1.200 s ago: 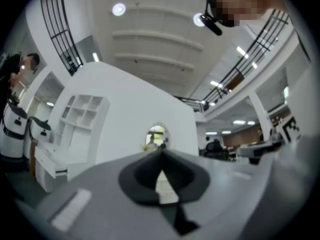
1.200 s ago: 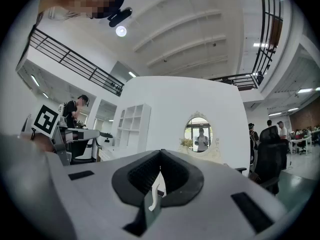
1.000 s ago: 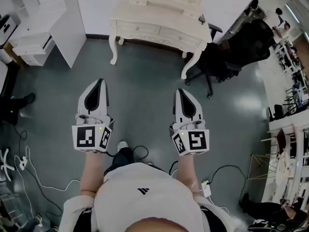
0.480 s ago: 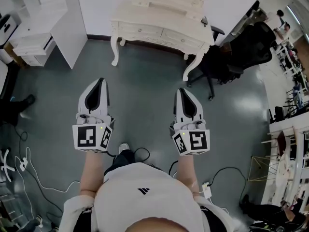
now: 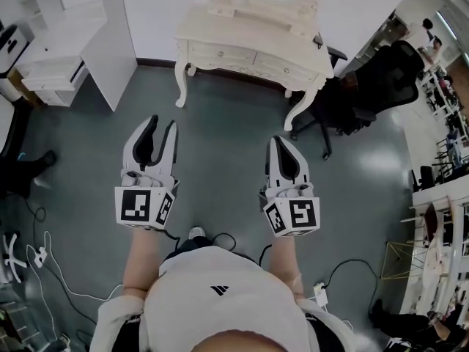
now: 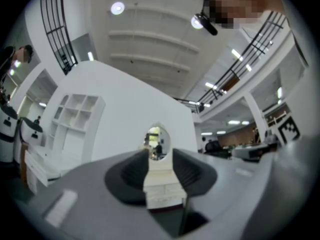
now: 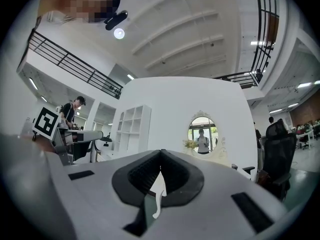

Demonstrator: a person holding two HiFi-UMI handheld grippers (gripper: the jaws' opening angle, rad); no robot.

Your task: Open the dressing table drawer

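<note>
Since a second ago, the dressing table sits lower in the head view, nearer both grippers, and the left gripper's jaws have just been opening. The table stands against the white wall, its drawer flush in the front and closed. Well short of the table, over the grey floor, the left gripper points at it with jaws apart and nothing between them. The right gripper hangs beside it, jaws together and empty. A black chair stands just right of the table, white shelves to its left.
</note>
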